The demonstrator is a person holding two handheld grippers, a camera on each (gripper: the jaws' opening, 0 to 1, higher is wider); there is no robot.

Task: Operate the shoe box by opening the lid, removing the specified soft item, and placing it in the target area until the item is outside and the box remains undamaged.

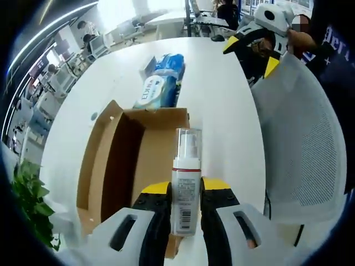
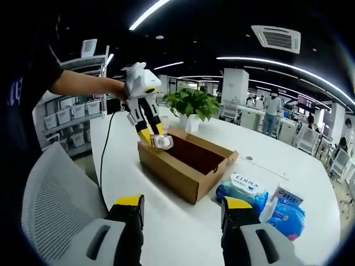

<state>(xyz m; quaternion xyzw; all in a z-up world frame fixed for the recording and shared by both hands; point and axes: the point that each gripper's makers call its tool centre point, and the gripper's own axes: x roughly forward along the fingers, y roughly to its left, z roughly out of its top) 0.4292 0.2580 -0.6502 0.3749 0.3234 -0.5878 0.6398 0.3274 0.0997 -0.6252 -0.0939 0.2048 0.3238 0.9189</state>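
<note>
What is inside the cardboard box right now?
The cardboard box shows bare brown walls and floor. The left claw holds a pump bottle above it, hiding part of the floor.

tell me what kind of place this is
Probably an open-plan office or lab: long ceiling light strips, rows of desks with people, storage shelves, and a white table holding the cardboard box.

Bright ceiling strips, warped edges

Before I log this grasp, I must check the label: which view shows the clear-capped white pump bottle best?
The left gripper view: the white pump bottle stands close between its gripper. The right gripper view shows it small, far off.
</note>
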